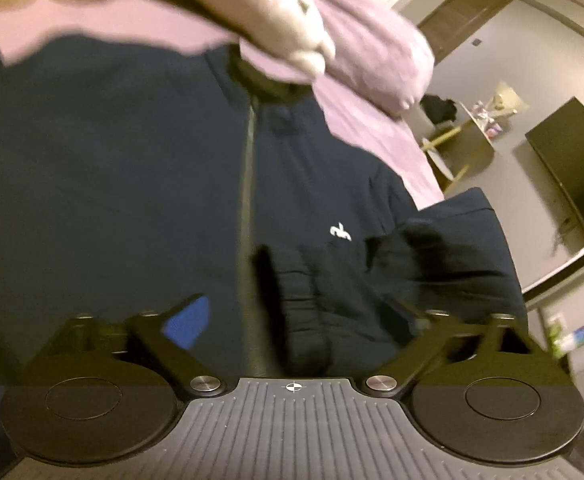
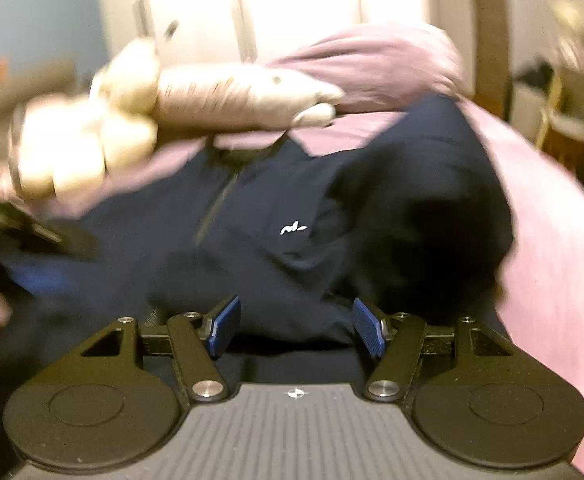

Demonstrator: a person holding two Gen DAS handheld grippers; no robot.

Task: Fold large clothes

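A dark navy zip jacket (image 1: 132, 184) with a small white chest logo (image 1: 339, 233) lies front-up on a pink bedsheet (image 1: 375, 136). It also shows in the right wrist view (image 2: 276, 200). My left gripper (image 1: 292, 320) hangs over the jacket's lower front with its jaws spread wide; one blue pad (image 1: 188, 322) shows, and a fold of navy cloth hides the other. My right gripper (image 2: 295, 326) is open over the jacket, both blue pads (image 2: 224, 326) bare, nothing between them. The views are blurred.
A cream plush toy (image 2: 196, 96) lies beyond the collar, also in the left wrist view (image 1: 288, 20). A pink pillow (image 2: 375, 64) sits behind it. A dark screen (image 1: 567, 168), a round table (image 1: 467, 148) and a door (image 1: 463, 12) stand off the bed's right side.
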